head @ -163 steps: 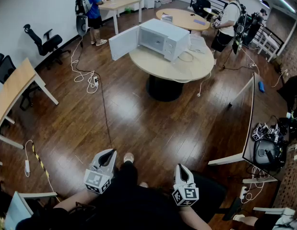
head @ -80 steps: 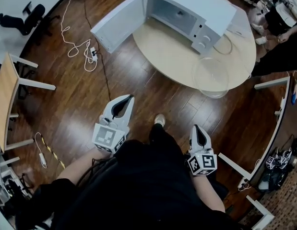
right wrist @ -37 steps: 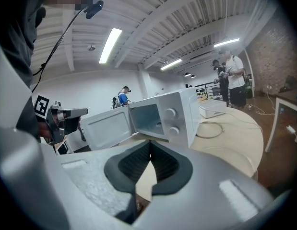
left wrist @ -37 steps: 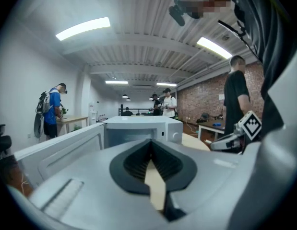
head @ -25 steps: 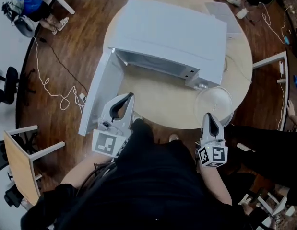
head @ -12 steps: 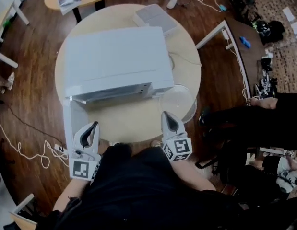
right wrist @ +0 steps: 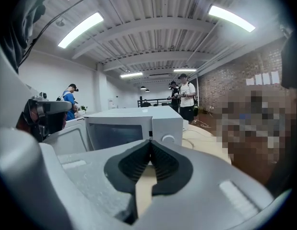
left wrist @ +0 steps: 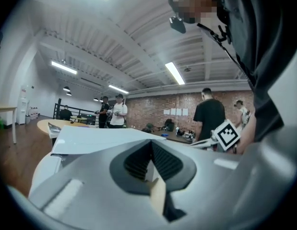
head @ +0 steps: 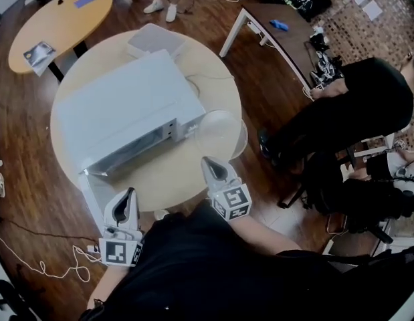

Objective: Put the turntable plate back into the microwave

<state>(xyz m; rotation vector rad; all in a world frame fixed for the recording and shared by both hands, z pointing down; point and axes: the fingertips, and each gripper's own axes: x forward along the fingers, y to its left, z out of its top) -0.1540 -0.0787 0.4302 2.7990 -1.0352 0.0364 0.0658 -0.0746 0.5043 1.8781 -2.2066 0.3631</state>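
Approach is in hand: left gripper (head: 128, 195) and right gripper (head: 210, 163) are closed and empty, turntable plate (head: 220, 127) lies on the table (head: 172, 174) beside the open microwave (head: 123, 109), so the right jaws should next open for its rim.

No readable text in my views. Left gripper (head: 130, 194) cube (head: 121, 251) and right gripper (head: 208, 160) cube (head: 231, 202): black-and-white square patterns only, no characters. Sheets (left wrist: 174, 112) on brick wall (left wrist: 148, 107): too small.

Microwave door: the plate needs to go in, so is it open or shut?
Open: the door stands swung out sideways from the microwave.
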